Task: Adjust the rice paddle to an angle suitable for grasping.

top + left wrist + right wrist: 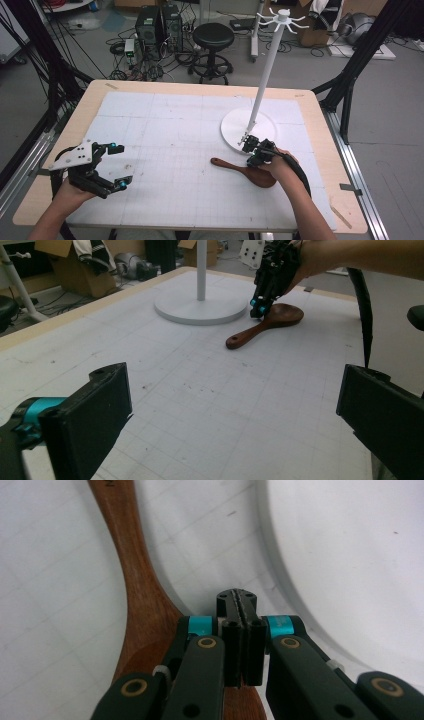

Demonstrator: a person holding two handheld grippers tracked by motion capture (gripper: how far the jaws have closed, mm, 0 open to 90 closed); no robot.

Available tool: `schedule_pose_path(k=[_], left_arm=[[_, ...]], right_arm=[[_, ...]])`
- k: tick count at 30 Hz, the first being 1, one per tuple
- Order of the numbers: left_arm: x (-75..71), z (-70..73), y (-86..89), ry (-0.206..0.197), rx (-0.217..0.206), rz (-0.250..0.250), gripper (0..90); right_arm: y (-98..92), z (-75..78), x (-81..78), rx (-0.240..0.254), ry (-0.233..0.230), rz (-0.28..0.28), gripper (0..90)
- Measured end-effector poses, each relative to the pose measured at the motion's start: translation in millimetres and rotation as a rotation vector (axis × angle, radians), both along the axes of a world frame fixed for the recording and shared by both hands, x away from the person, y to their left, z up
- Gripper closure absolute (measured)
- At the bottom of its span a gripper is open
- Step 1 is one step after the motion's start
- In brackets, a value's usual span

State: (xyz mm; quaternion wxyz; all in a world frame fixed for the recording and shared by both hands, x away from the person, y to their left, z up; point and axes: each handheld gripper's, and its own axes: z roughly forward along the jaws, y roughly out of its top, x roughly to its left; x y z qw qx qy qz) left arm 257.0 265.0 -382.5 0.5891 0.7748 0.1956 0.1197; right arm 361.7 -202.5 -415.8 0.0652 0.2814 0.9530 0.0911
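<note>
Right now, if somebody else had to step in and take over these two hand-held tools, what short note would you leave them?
Left tool: jaws wide open, holding nothing, hovering over the left side of the white mat.
Right tool: jaws shut together with nothing between them, tips just above the wooden spoon, near where handle meets bowl.
Spoon: lying flat on the mat, beside the round base of the white hook stand, handle pointing left.
Done: nothing picked up so far.
Left: probably open the right tool, grasp the spoon, and likely hang it on the stand.
</note>
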Motion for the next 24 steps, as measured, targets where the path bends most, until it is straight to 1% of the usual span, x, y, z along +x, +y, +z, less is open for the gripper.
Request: schedule_pose_path(k=[1,3,4,5,6,7,8,9,11,13,14,16,17,18,20,21,22,23,24], left_arm=[[0.0,0.1,0.1,0.001,-0.001,0.0,1.8],[-0.3,0.2,0.3,0.002,-0.003,0.001,1.8],[-0.5,0.4,0.5,0.0,-0.002,0.0,1.8],[-0.5,0.4,0.5,0.0,-0.002,0.0,1.8],[-0.5,0.4,0.5,-0.001,-0.002,-0.001,1.8],[-0.4,0.4,0.7,0.0,-0.002,0.001,1.8],[-0.4,0.4,0.7,0.0,-0.002,0.001,1.8],[-0.3,0.4,0.6,0.001,-0.004,0.002,1.8],[-0.3,0.4,0.5,0.001,-0.003,0.002,1.7],[-0.4,0.5,0.6,0.0,-0.002,0.0,1.8],[-0.5,0.6,0.7,0.0,-0.002,-0.002,1.8],[-0.6,0.6,1.0,0.001,-0.005,0.0,1.8],[-0.5,0.6,1.0,0.001,-0.005,0.0,1.8],[-0.4,0.5,0.7,0.002,-0.007,0.0,1.8],[-0.1,0.4,0.3,0.001,-0.003,-0.001,1.8],[-0.2,0.3,0.1,0.001,-0.003,-0.002,1.8],[-0.2,0.3,0.1,0.001,-0.002,-0.002,1.8],[-0.2,0.3,0.1,0.002,-0.003,-0.002,1.8],[-0.1,0.5,0.2,0.0,-0.004,-0.001,1.8]], right_arm=[[2.4,-0.4,-1.5,0.01,0.008,-0.001,89.5],[3.3,-0.1,-2.3,-0.008,0.006,0.012,89.4],[3.7,-0.3,-2.9,0.0,0.01,0.012,89.4],[4.3,0.3,-4.2,0.002,0.021,-0.003,89.4],[2.9,0.3,-3.6,-0.006,0.015,0.012,89.5],[2.8,0.0,-4.5,0.004,0.024,0.009,89.4],[2.8,0.0,-4.5,0.004,0.024,0.009,89.4],[2.4,0.3,-5.9,-0.01,0.021,0.02,89.5],[3.5,0.4,-8.0,-0.004,0.027,0.009,89.5],[2.8,0.5,-10.5,-0.016,0.029,0.033,89.4],[2.8,0.5,-10.5,-0.016,0.029,0.033,89.4],[3.6,0.8,-16.8,-0.012,0.04,0.009,89.5],[3.1,0.7,-18.2,-0.011,0.039,0.014,89.5],[1.8,0.8,-18.7,-0.016,0.037,0.031,89.5],[1.2,0.7,-20.1,-0.017,0.039,0.032,89.4],[1.6,0.7,-22.4,-0.003,0.047,0.013,89.4],[0.9,1.0,-23.4,-0.002,0.051,0.016,89.5],[-1.2,1.0,-24.6,-0.007,0.048,0.033,89.4],[-0.4,1.1,-26.6,0.006,0.055,0.015,89.5]])
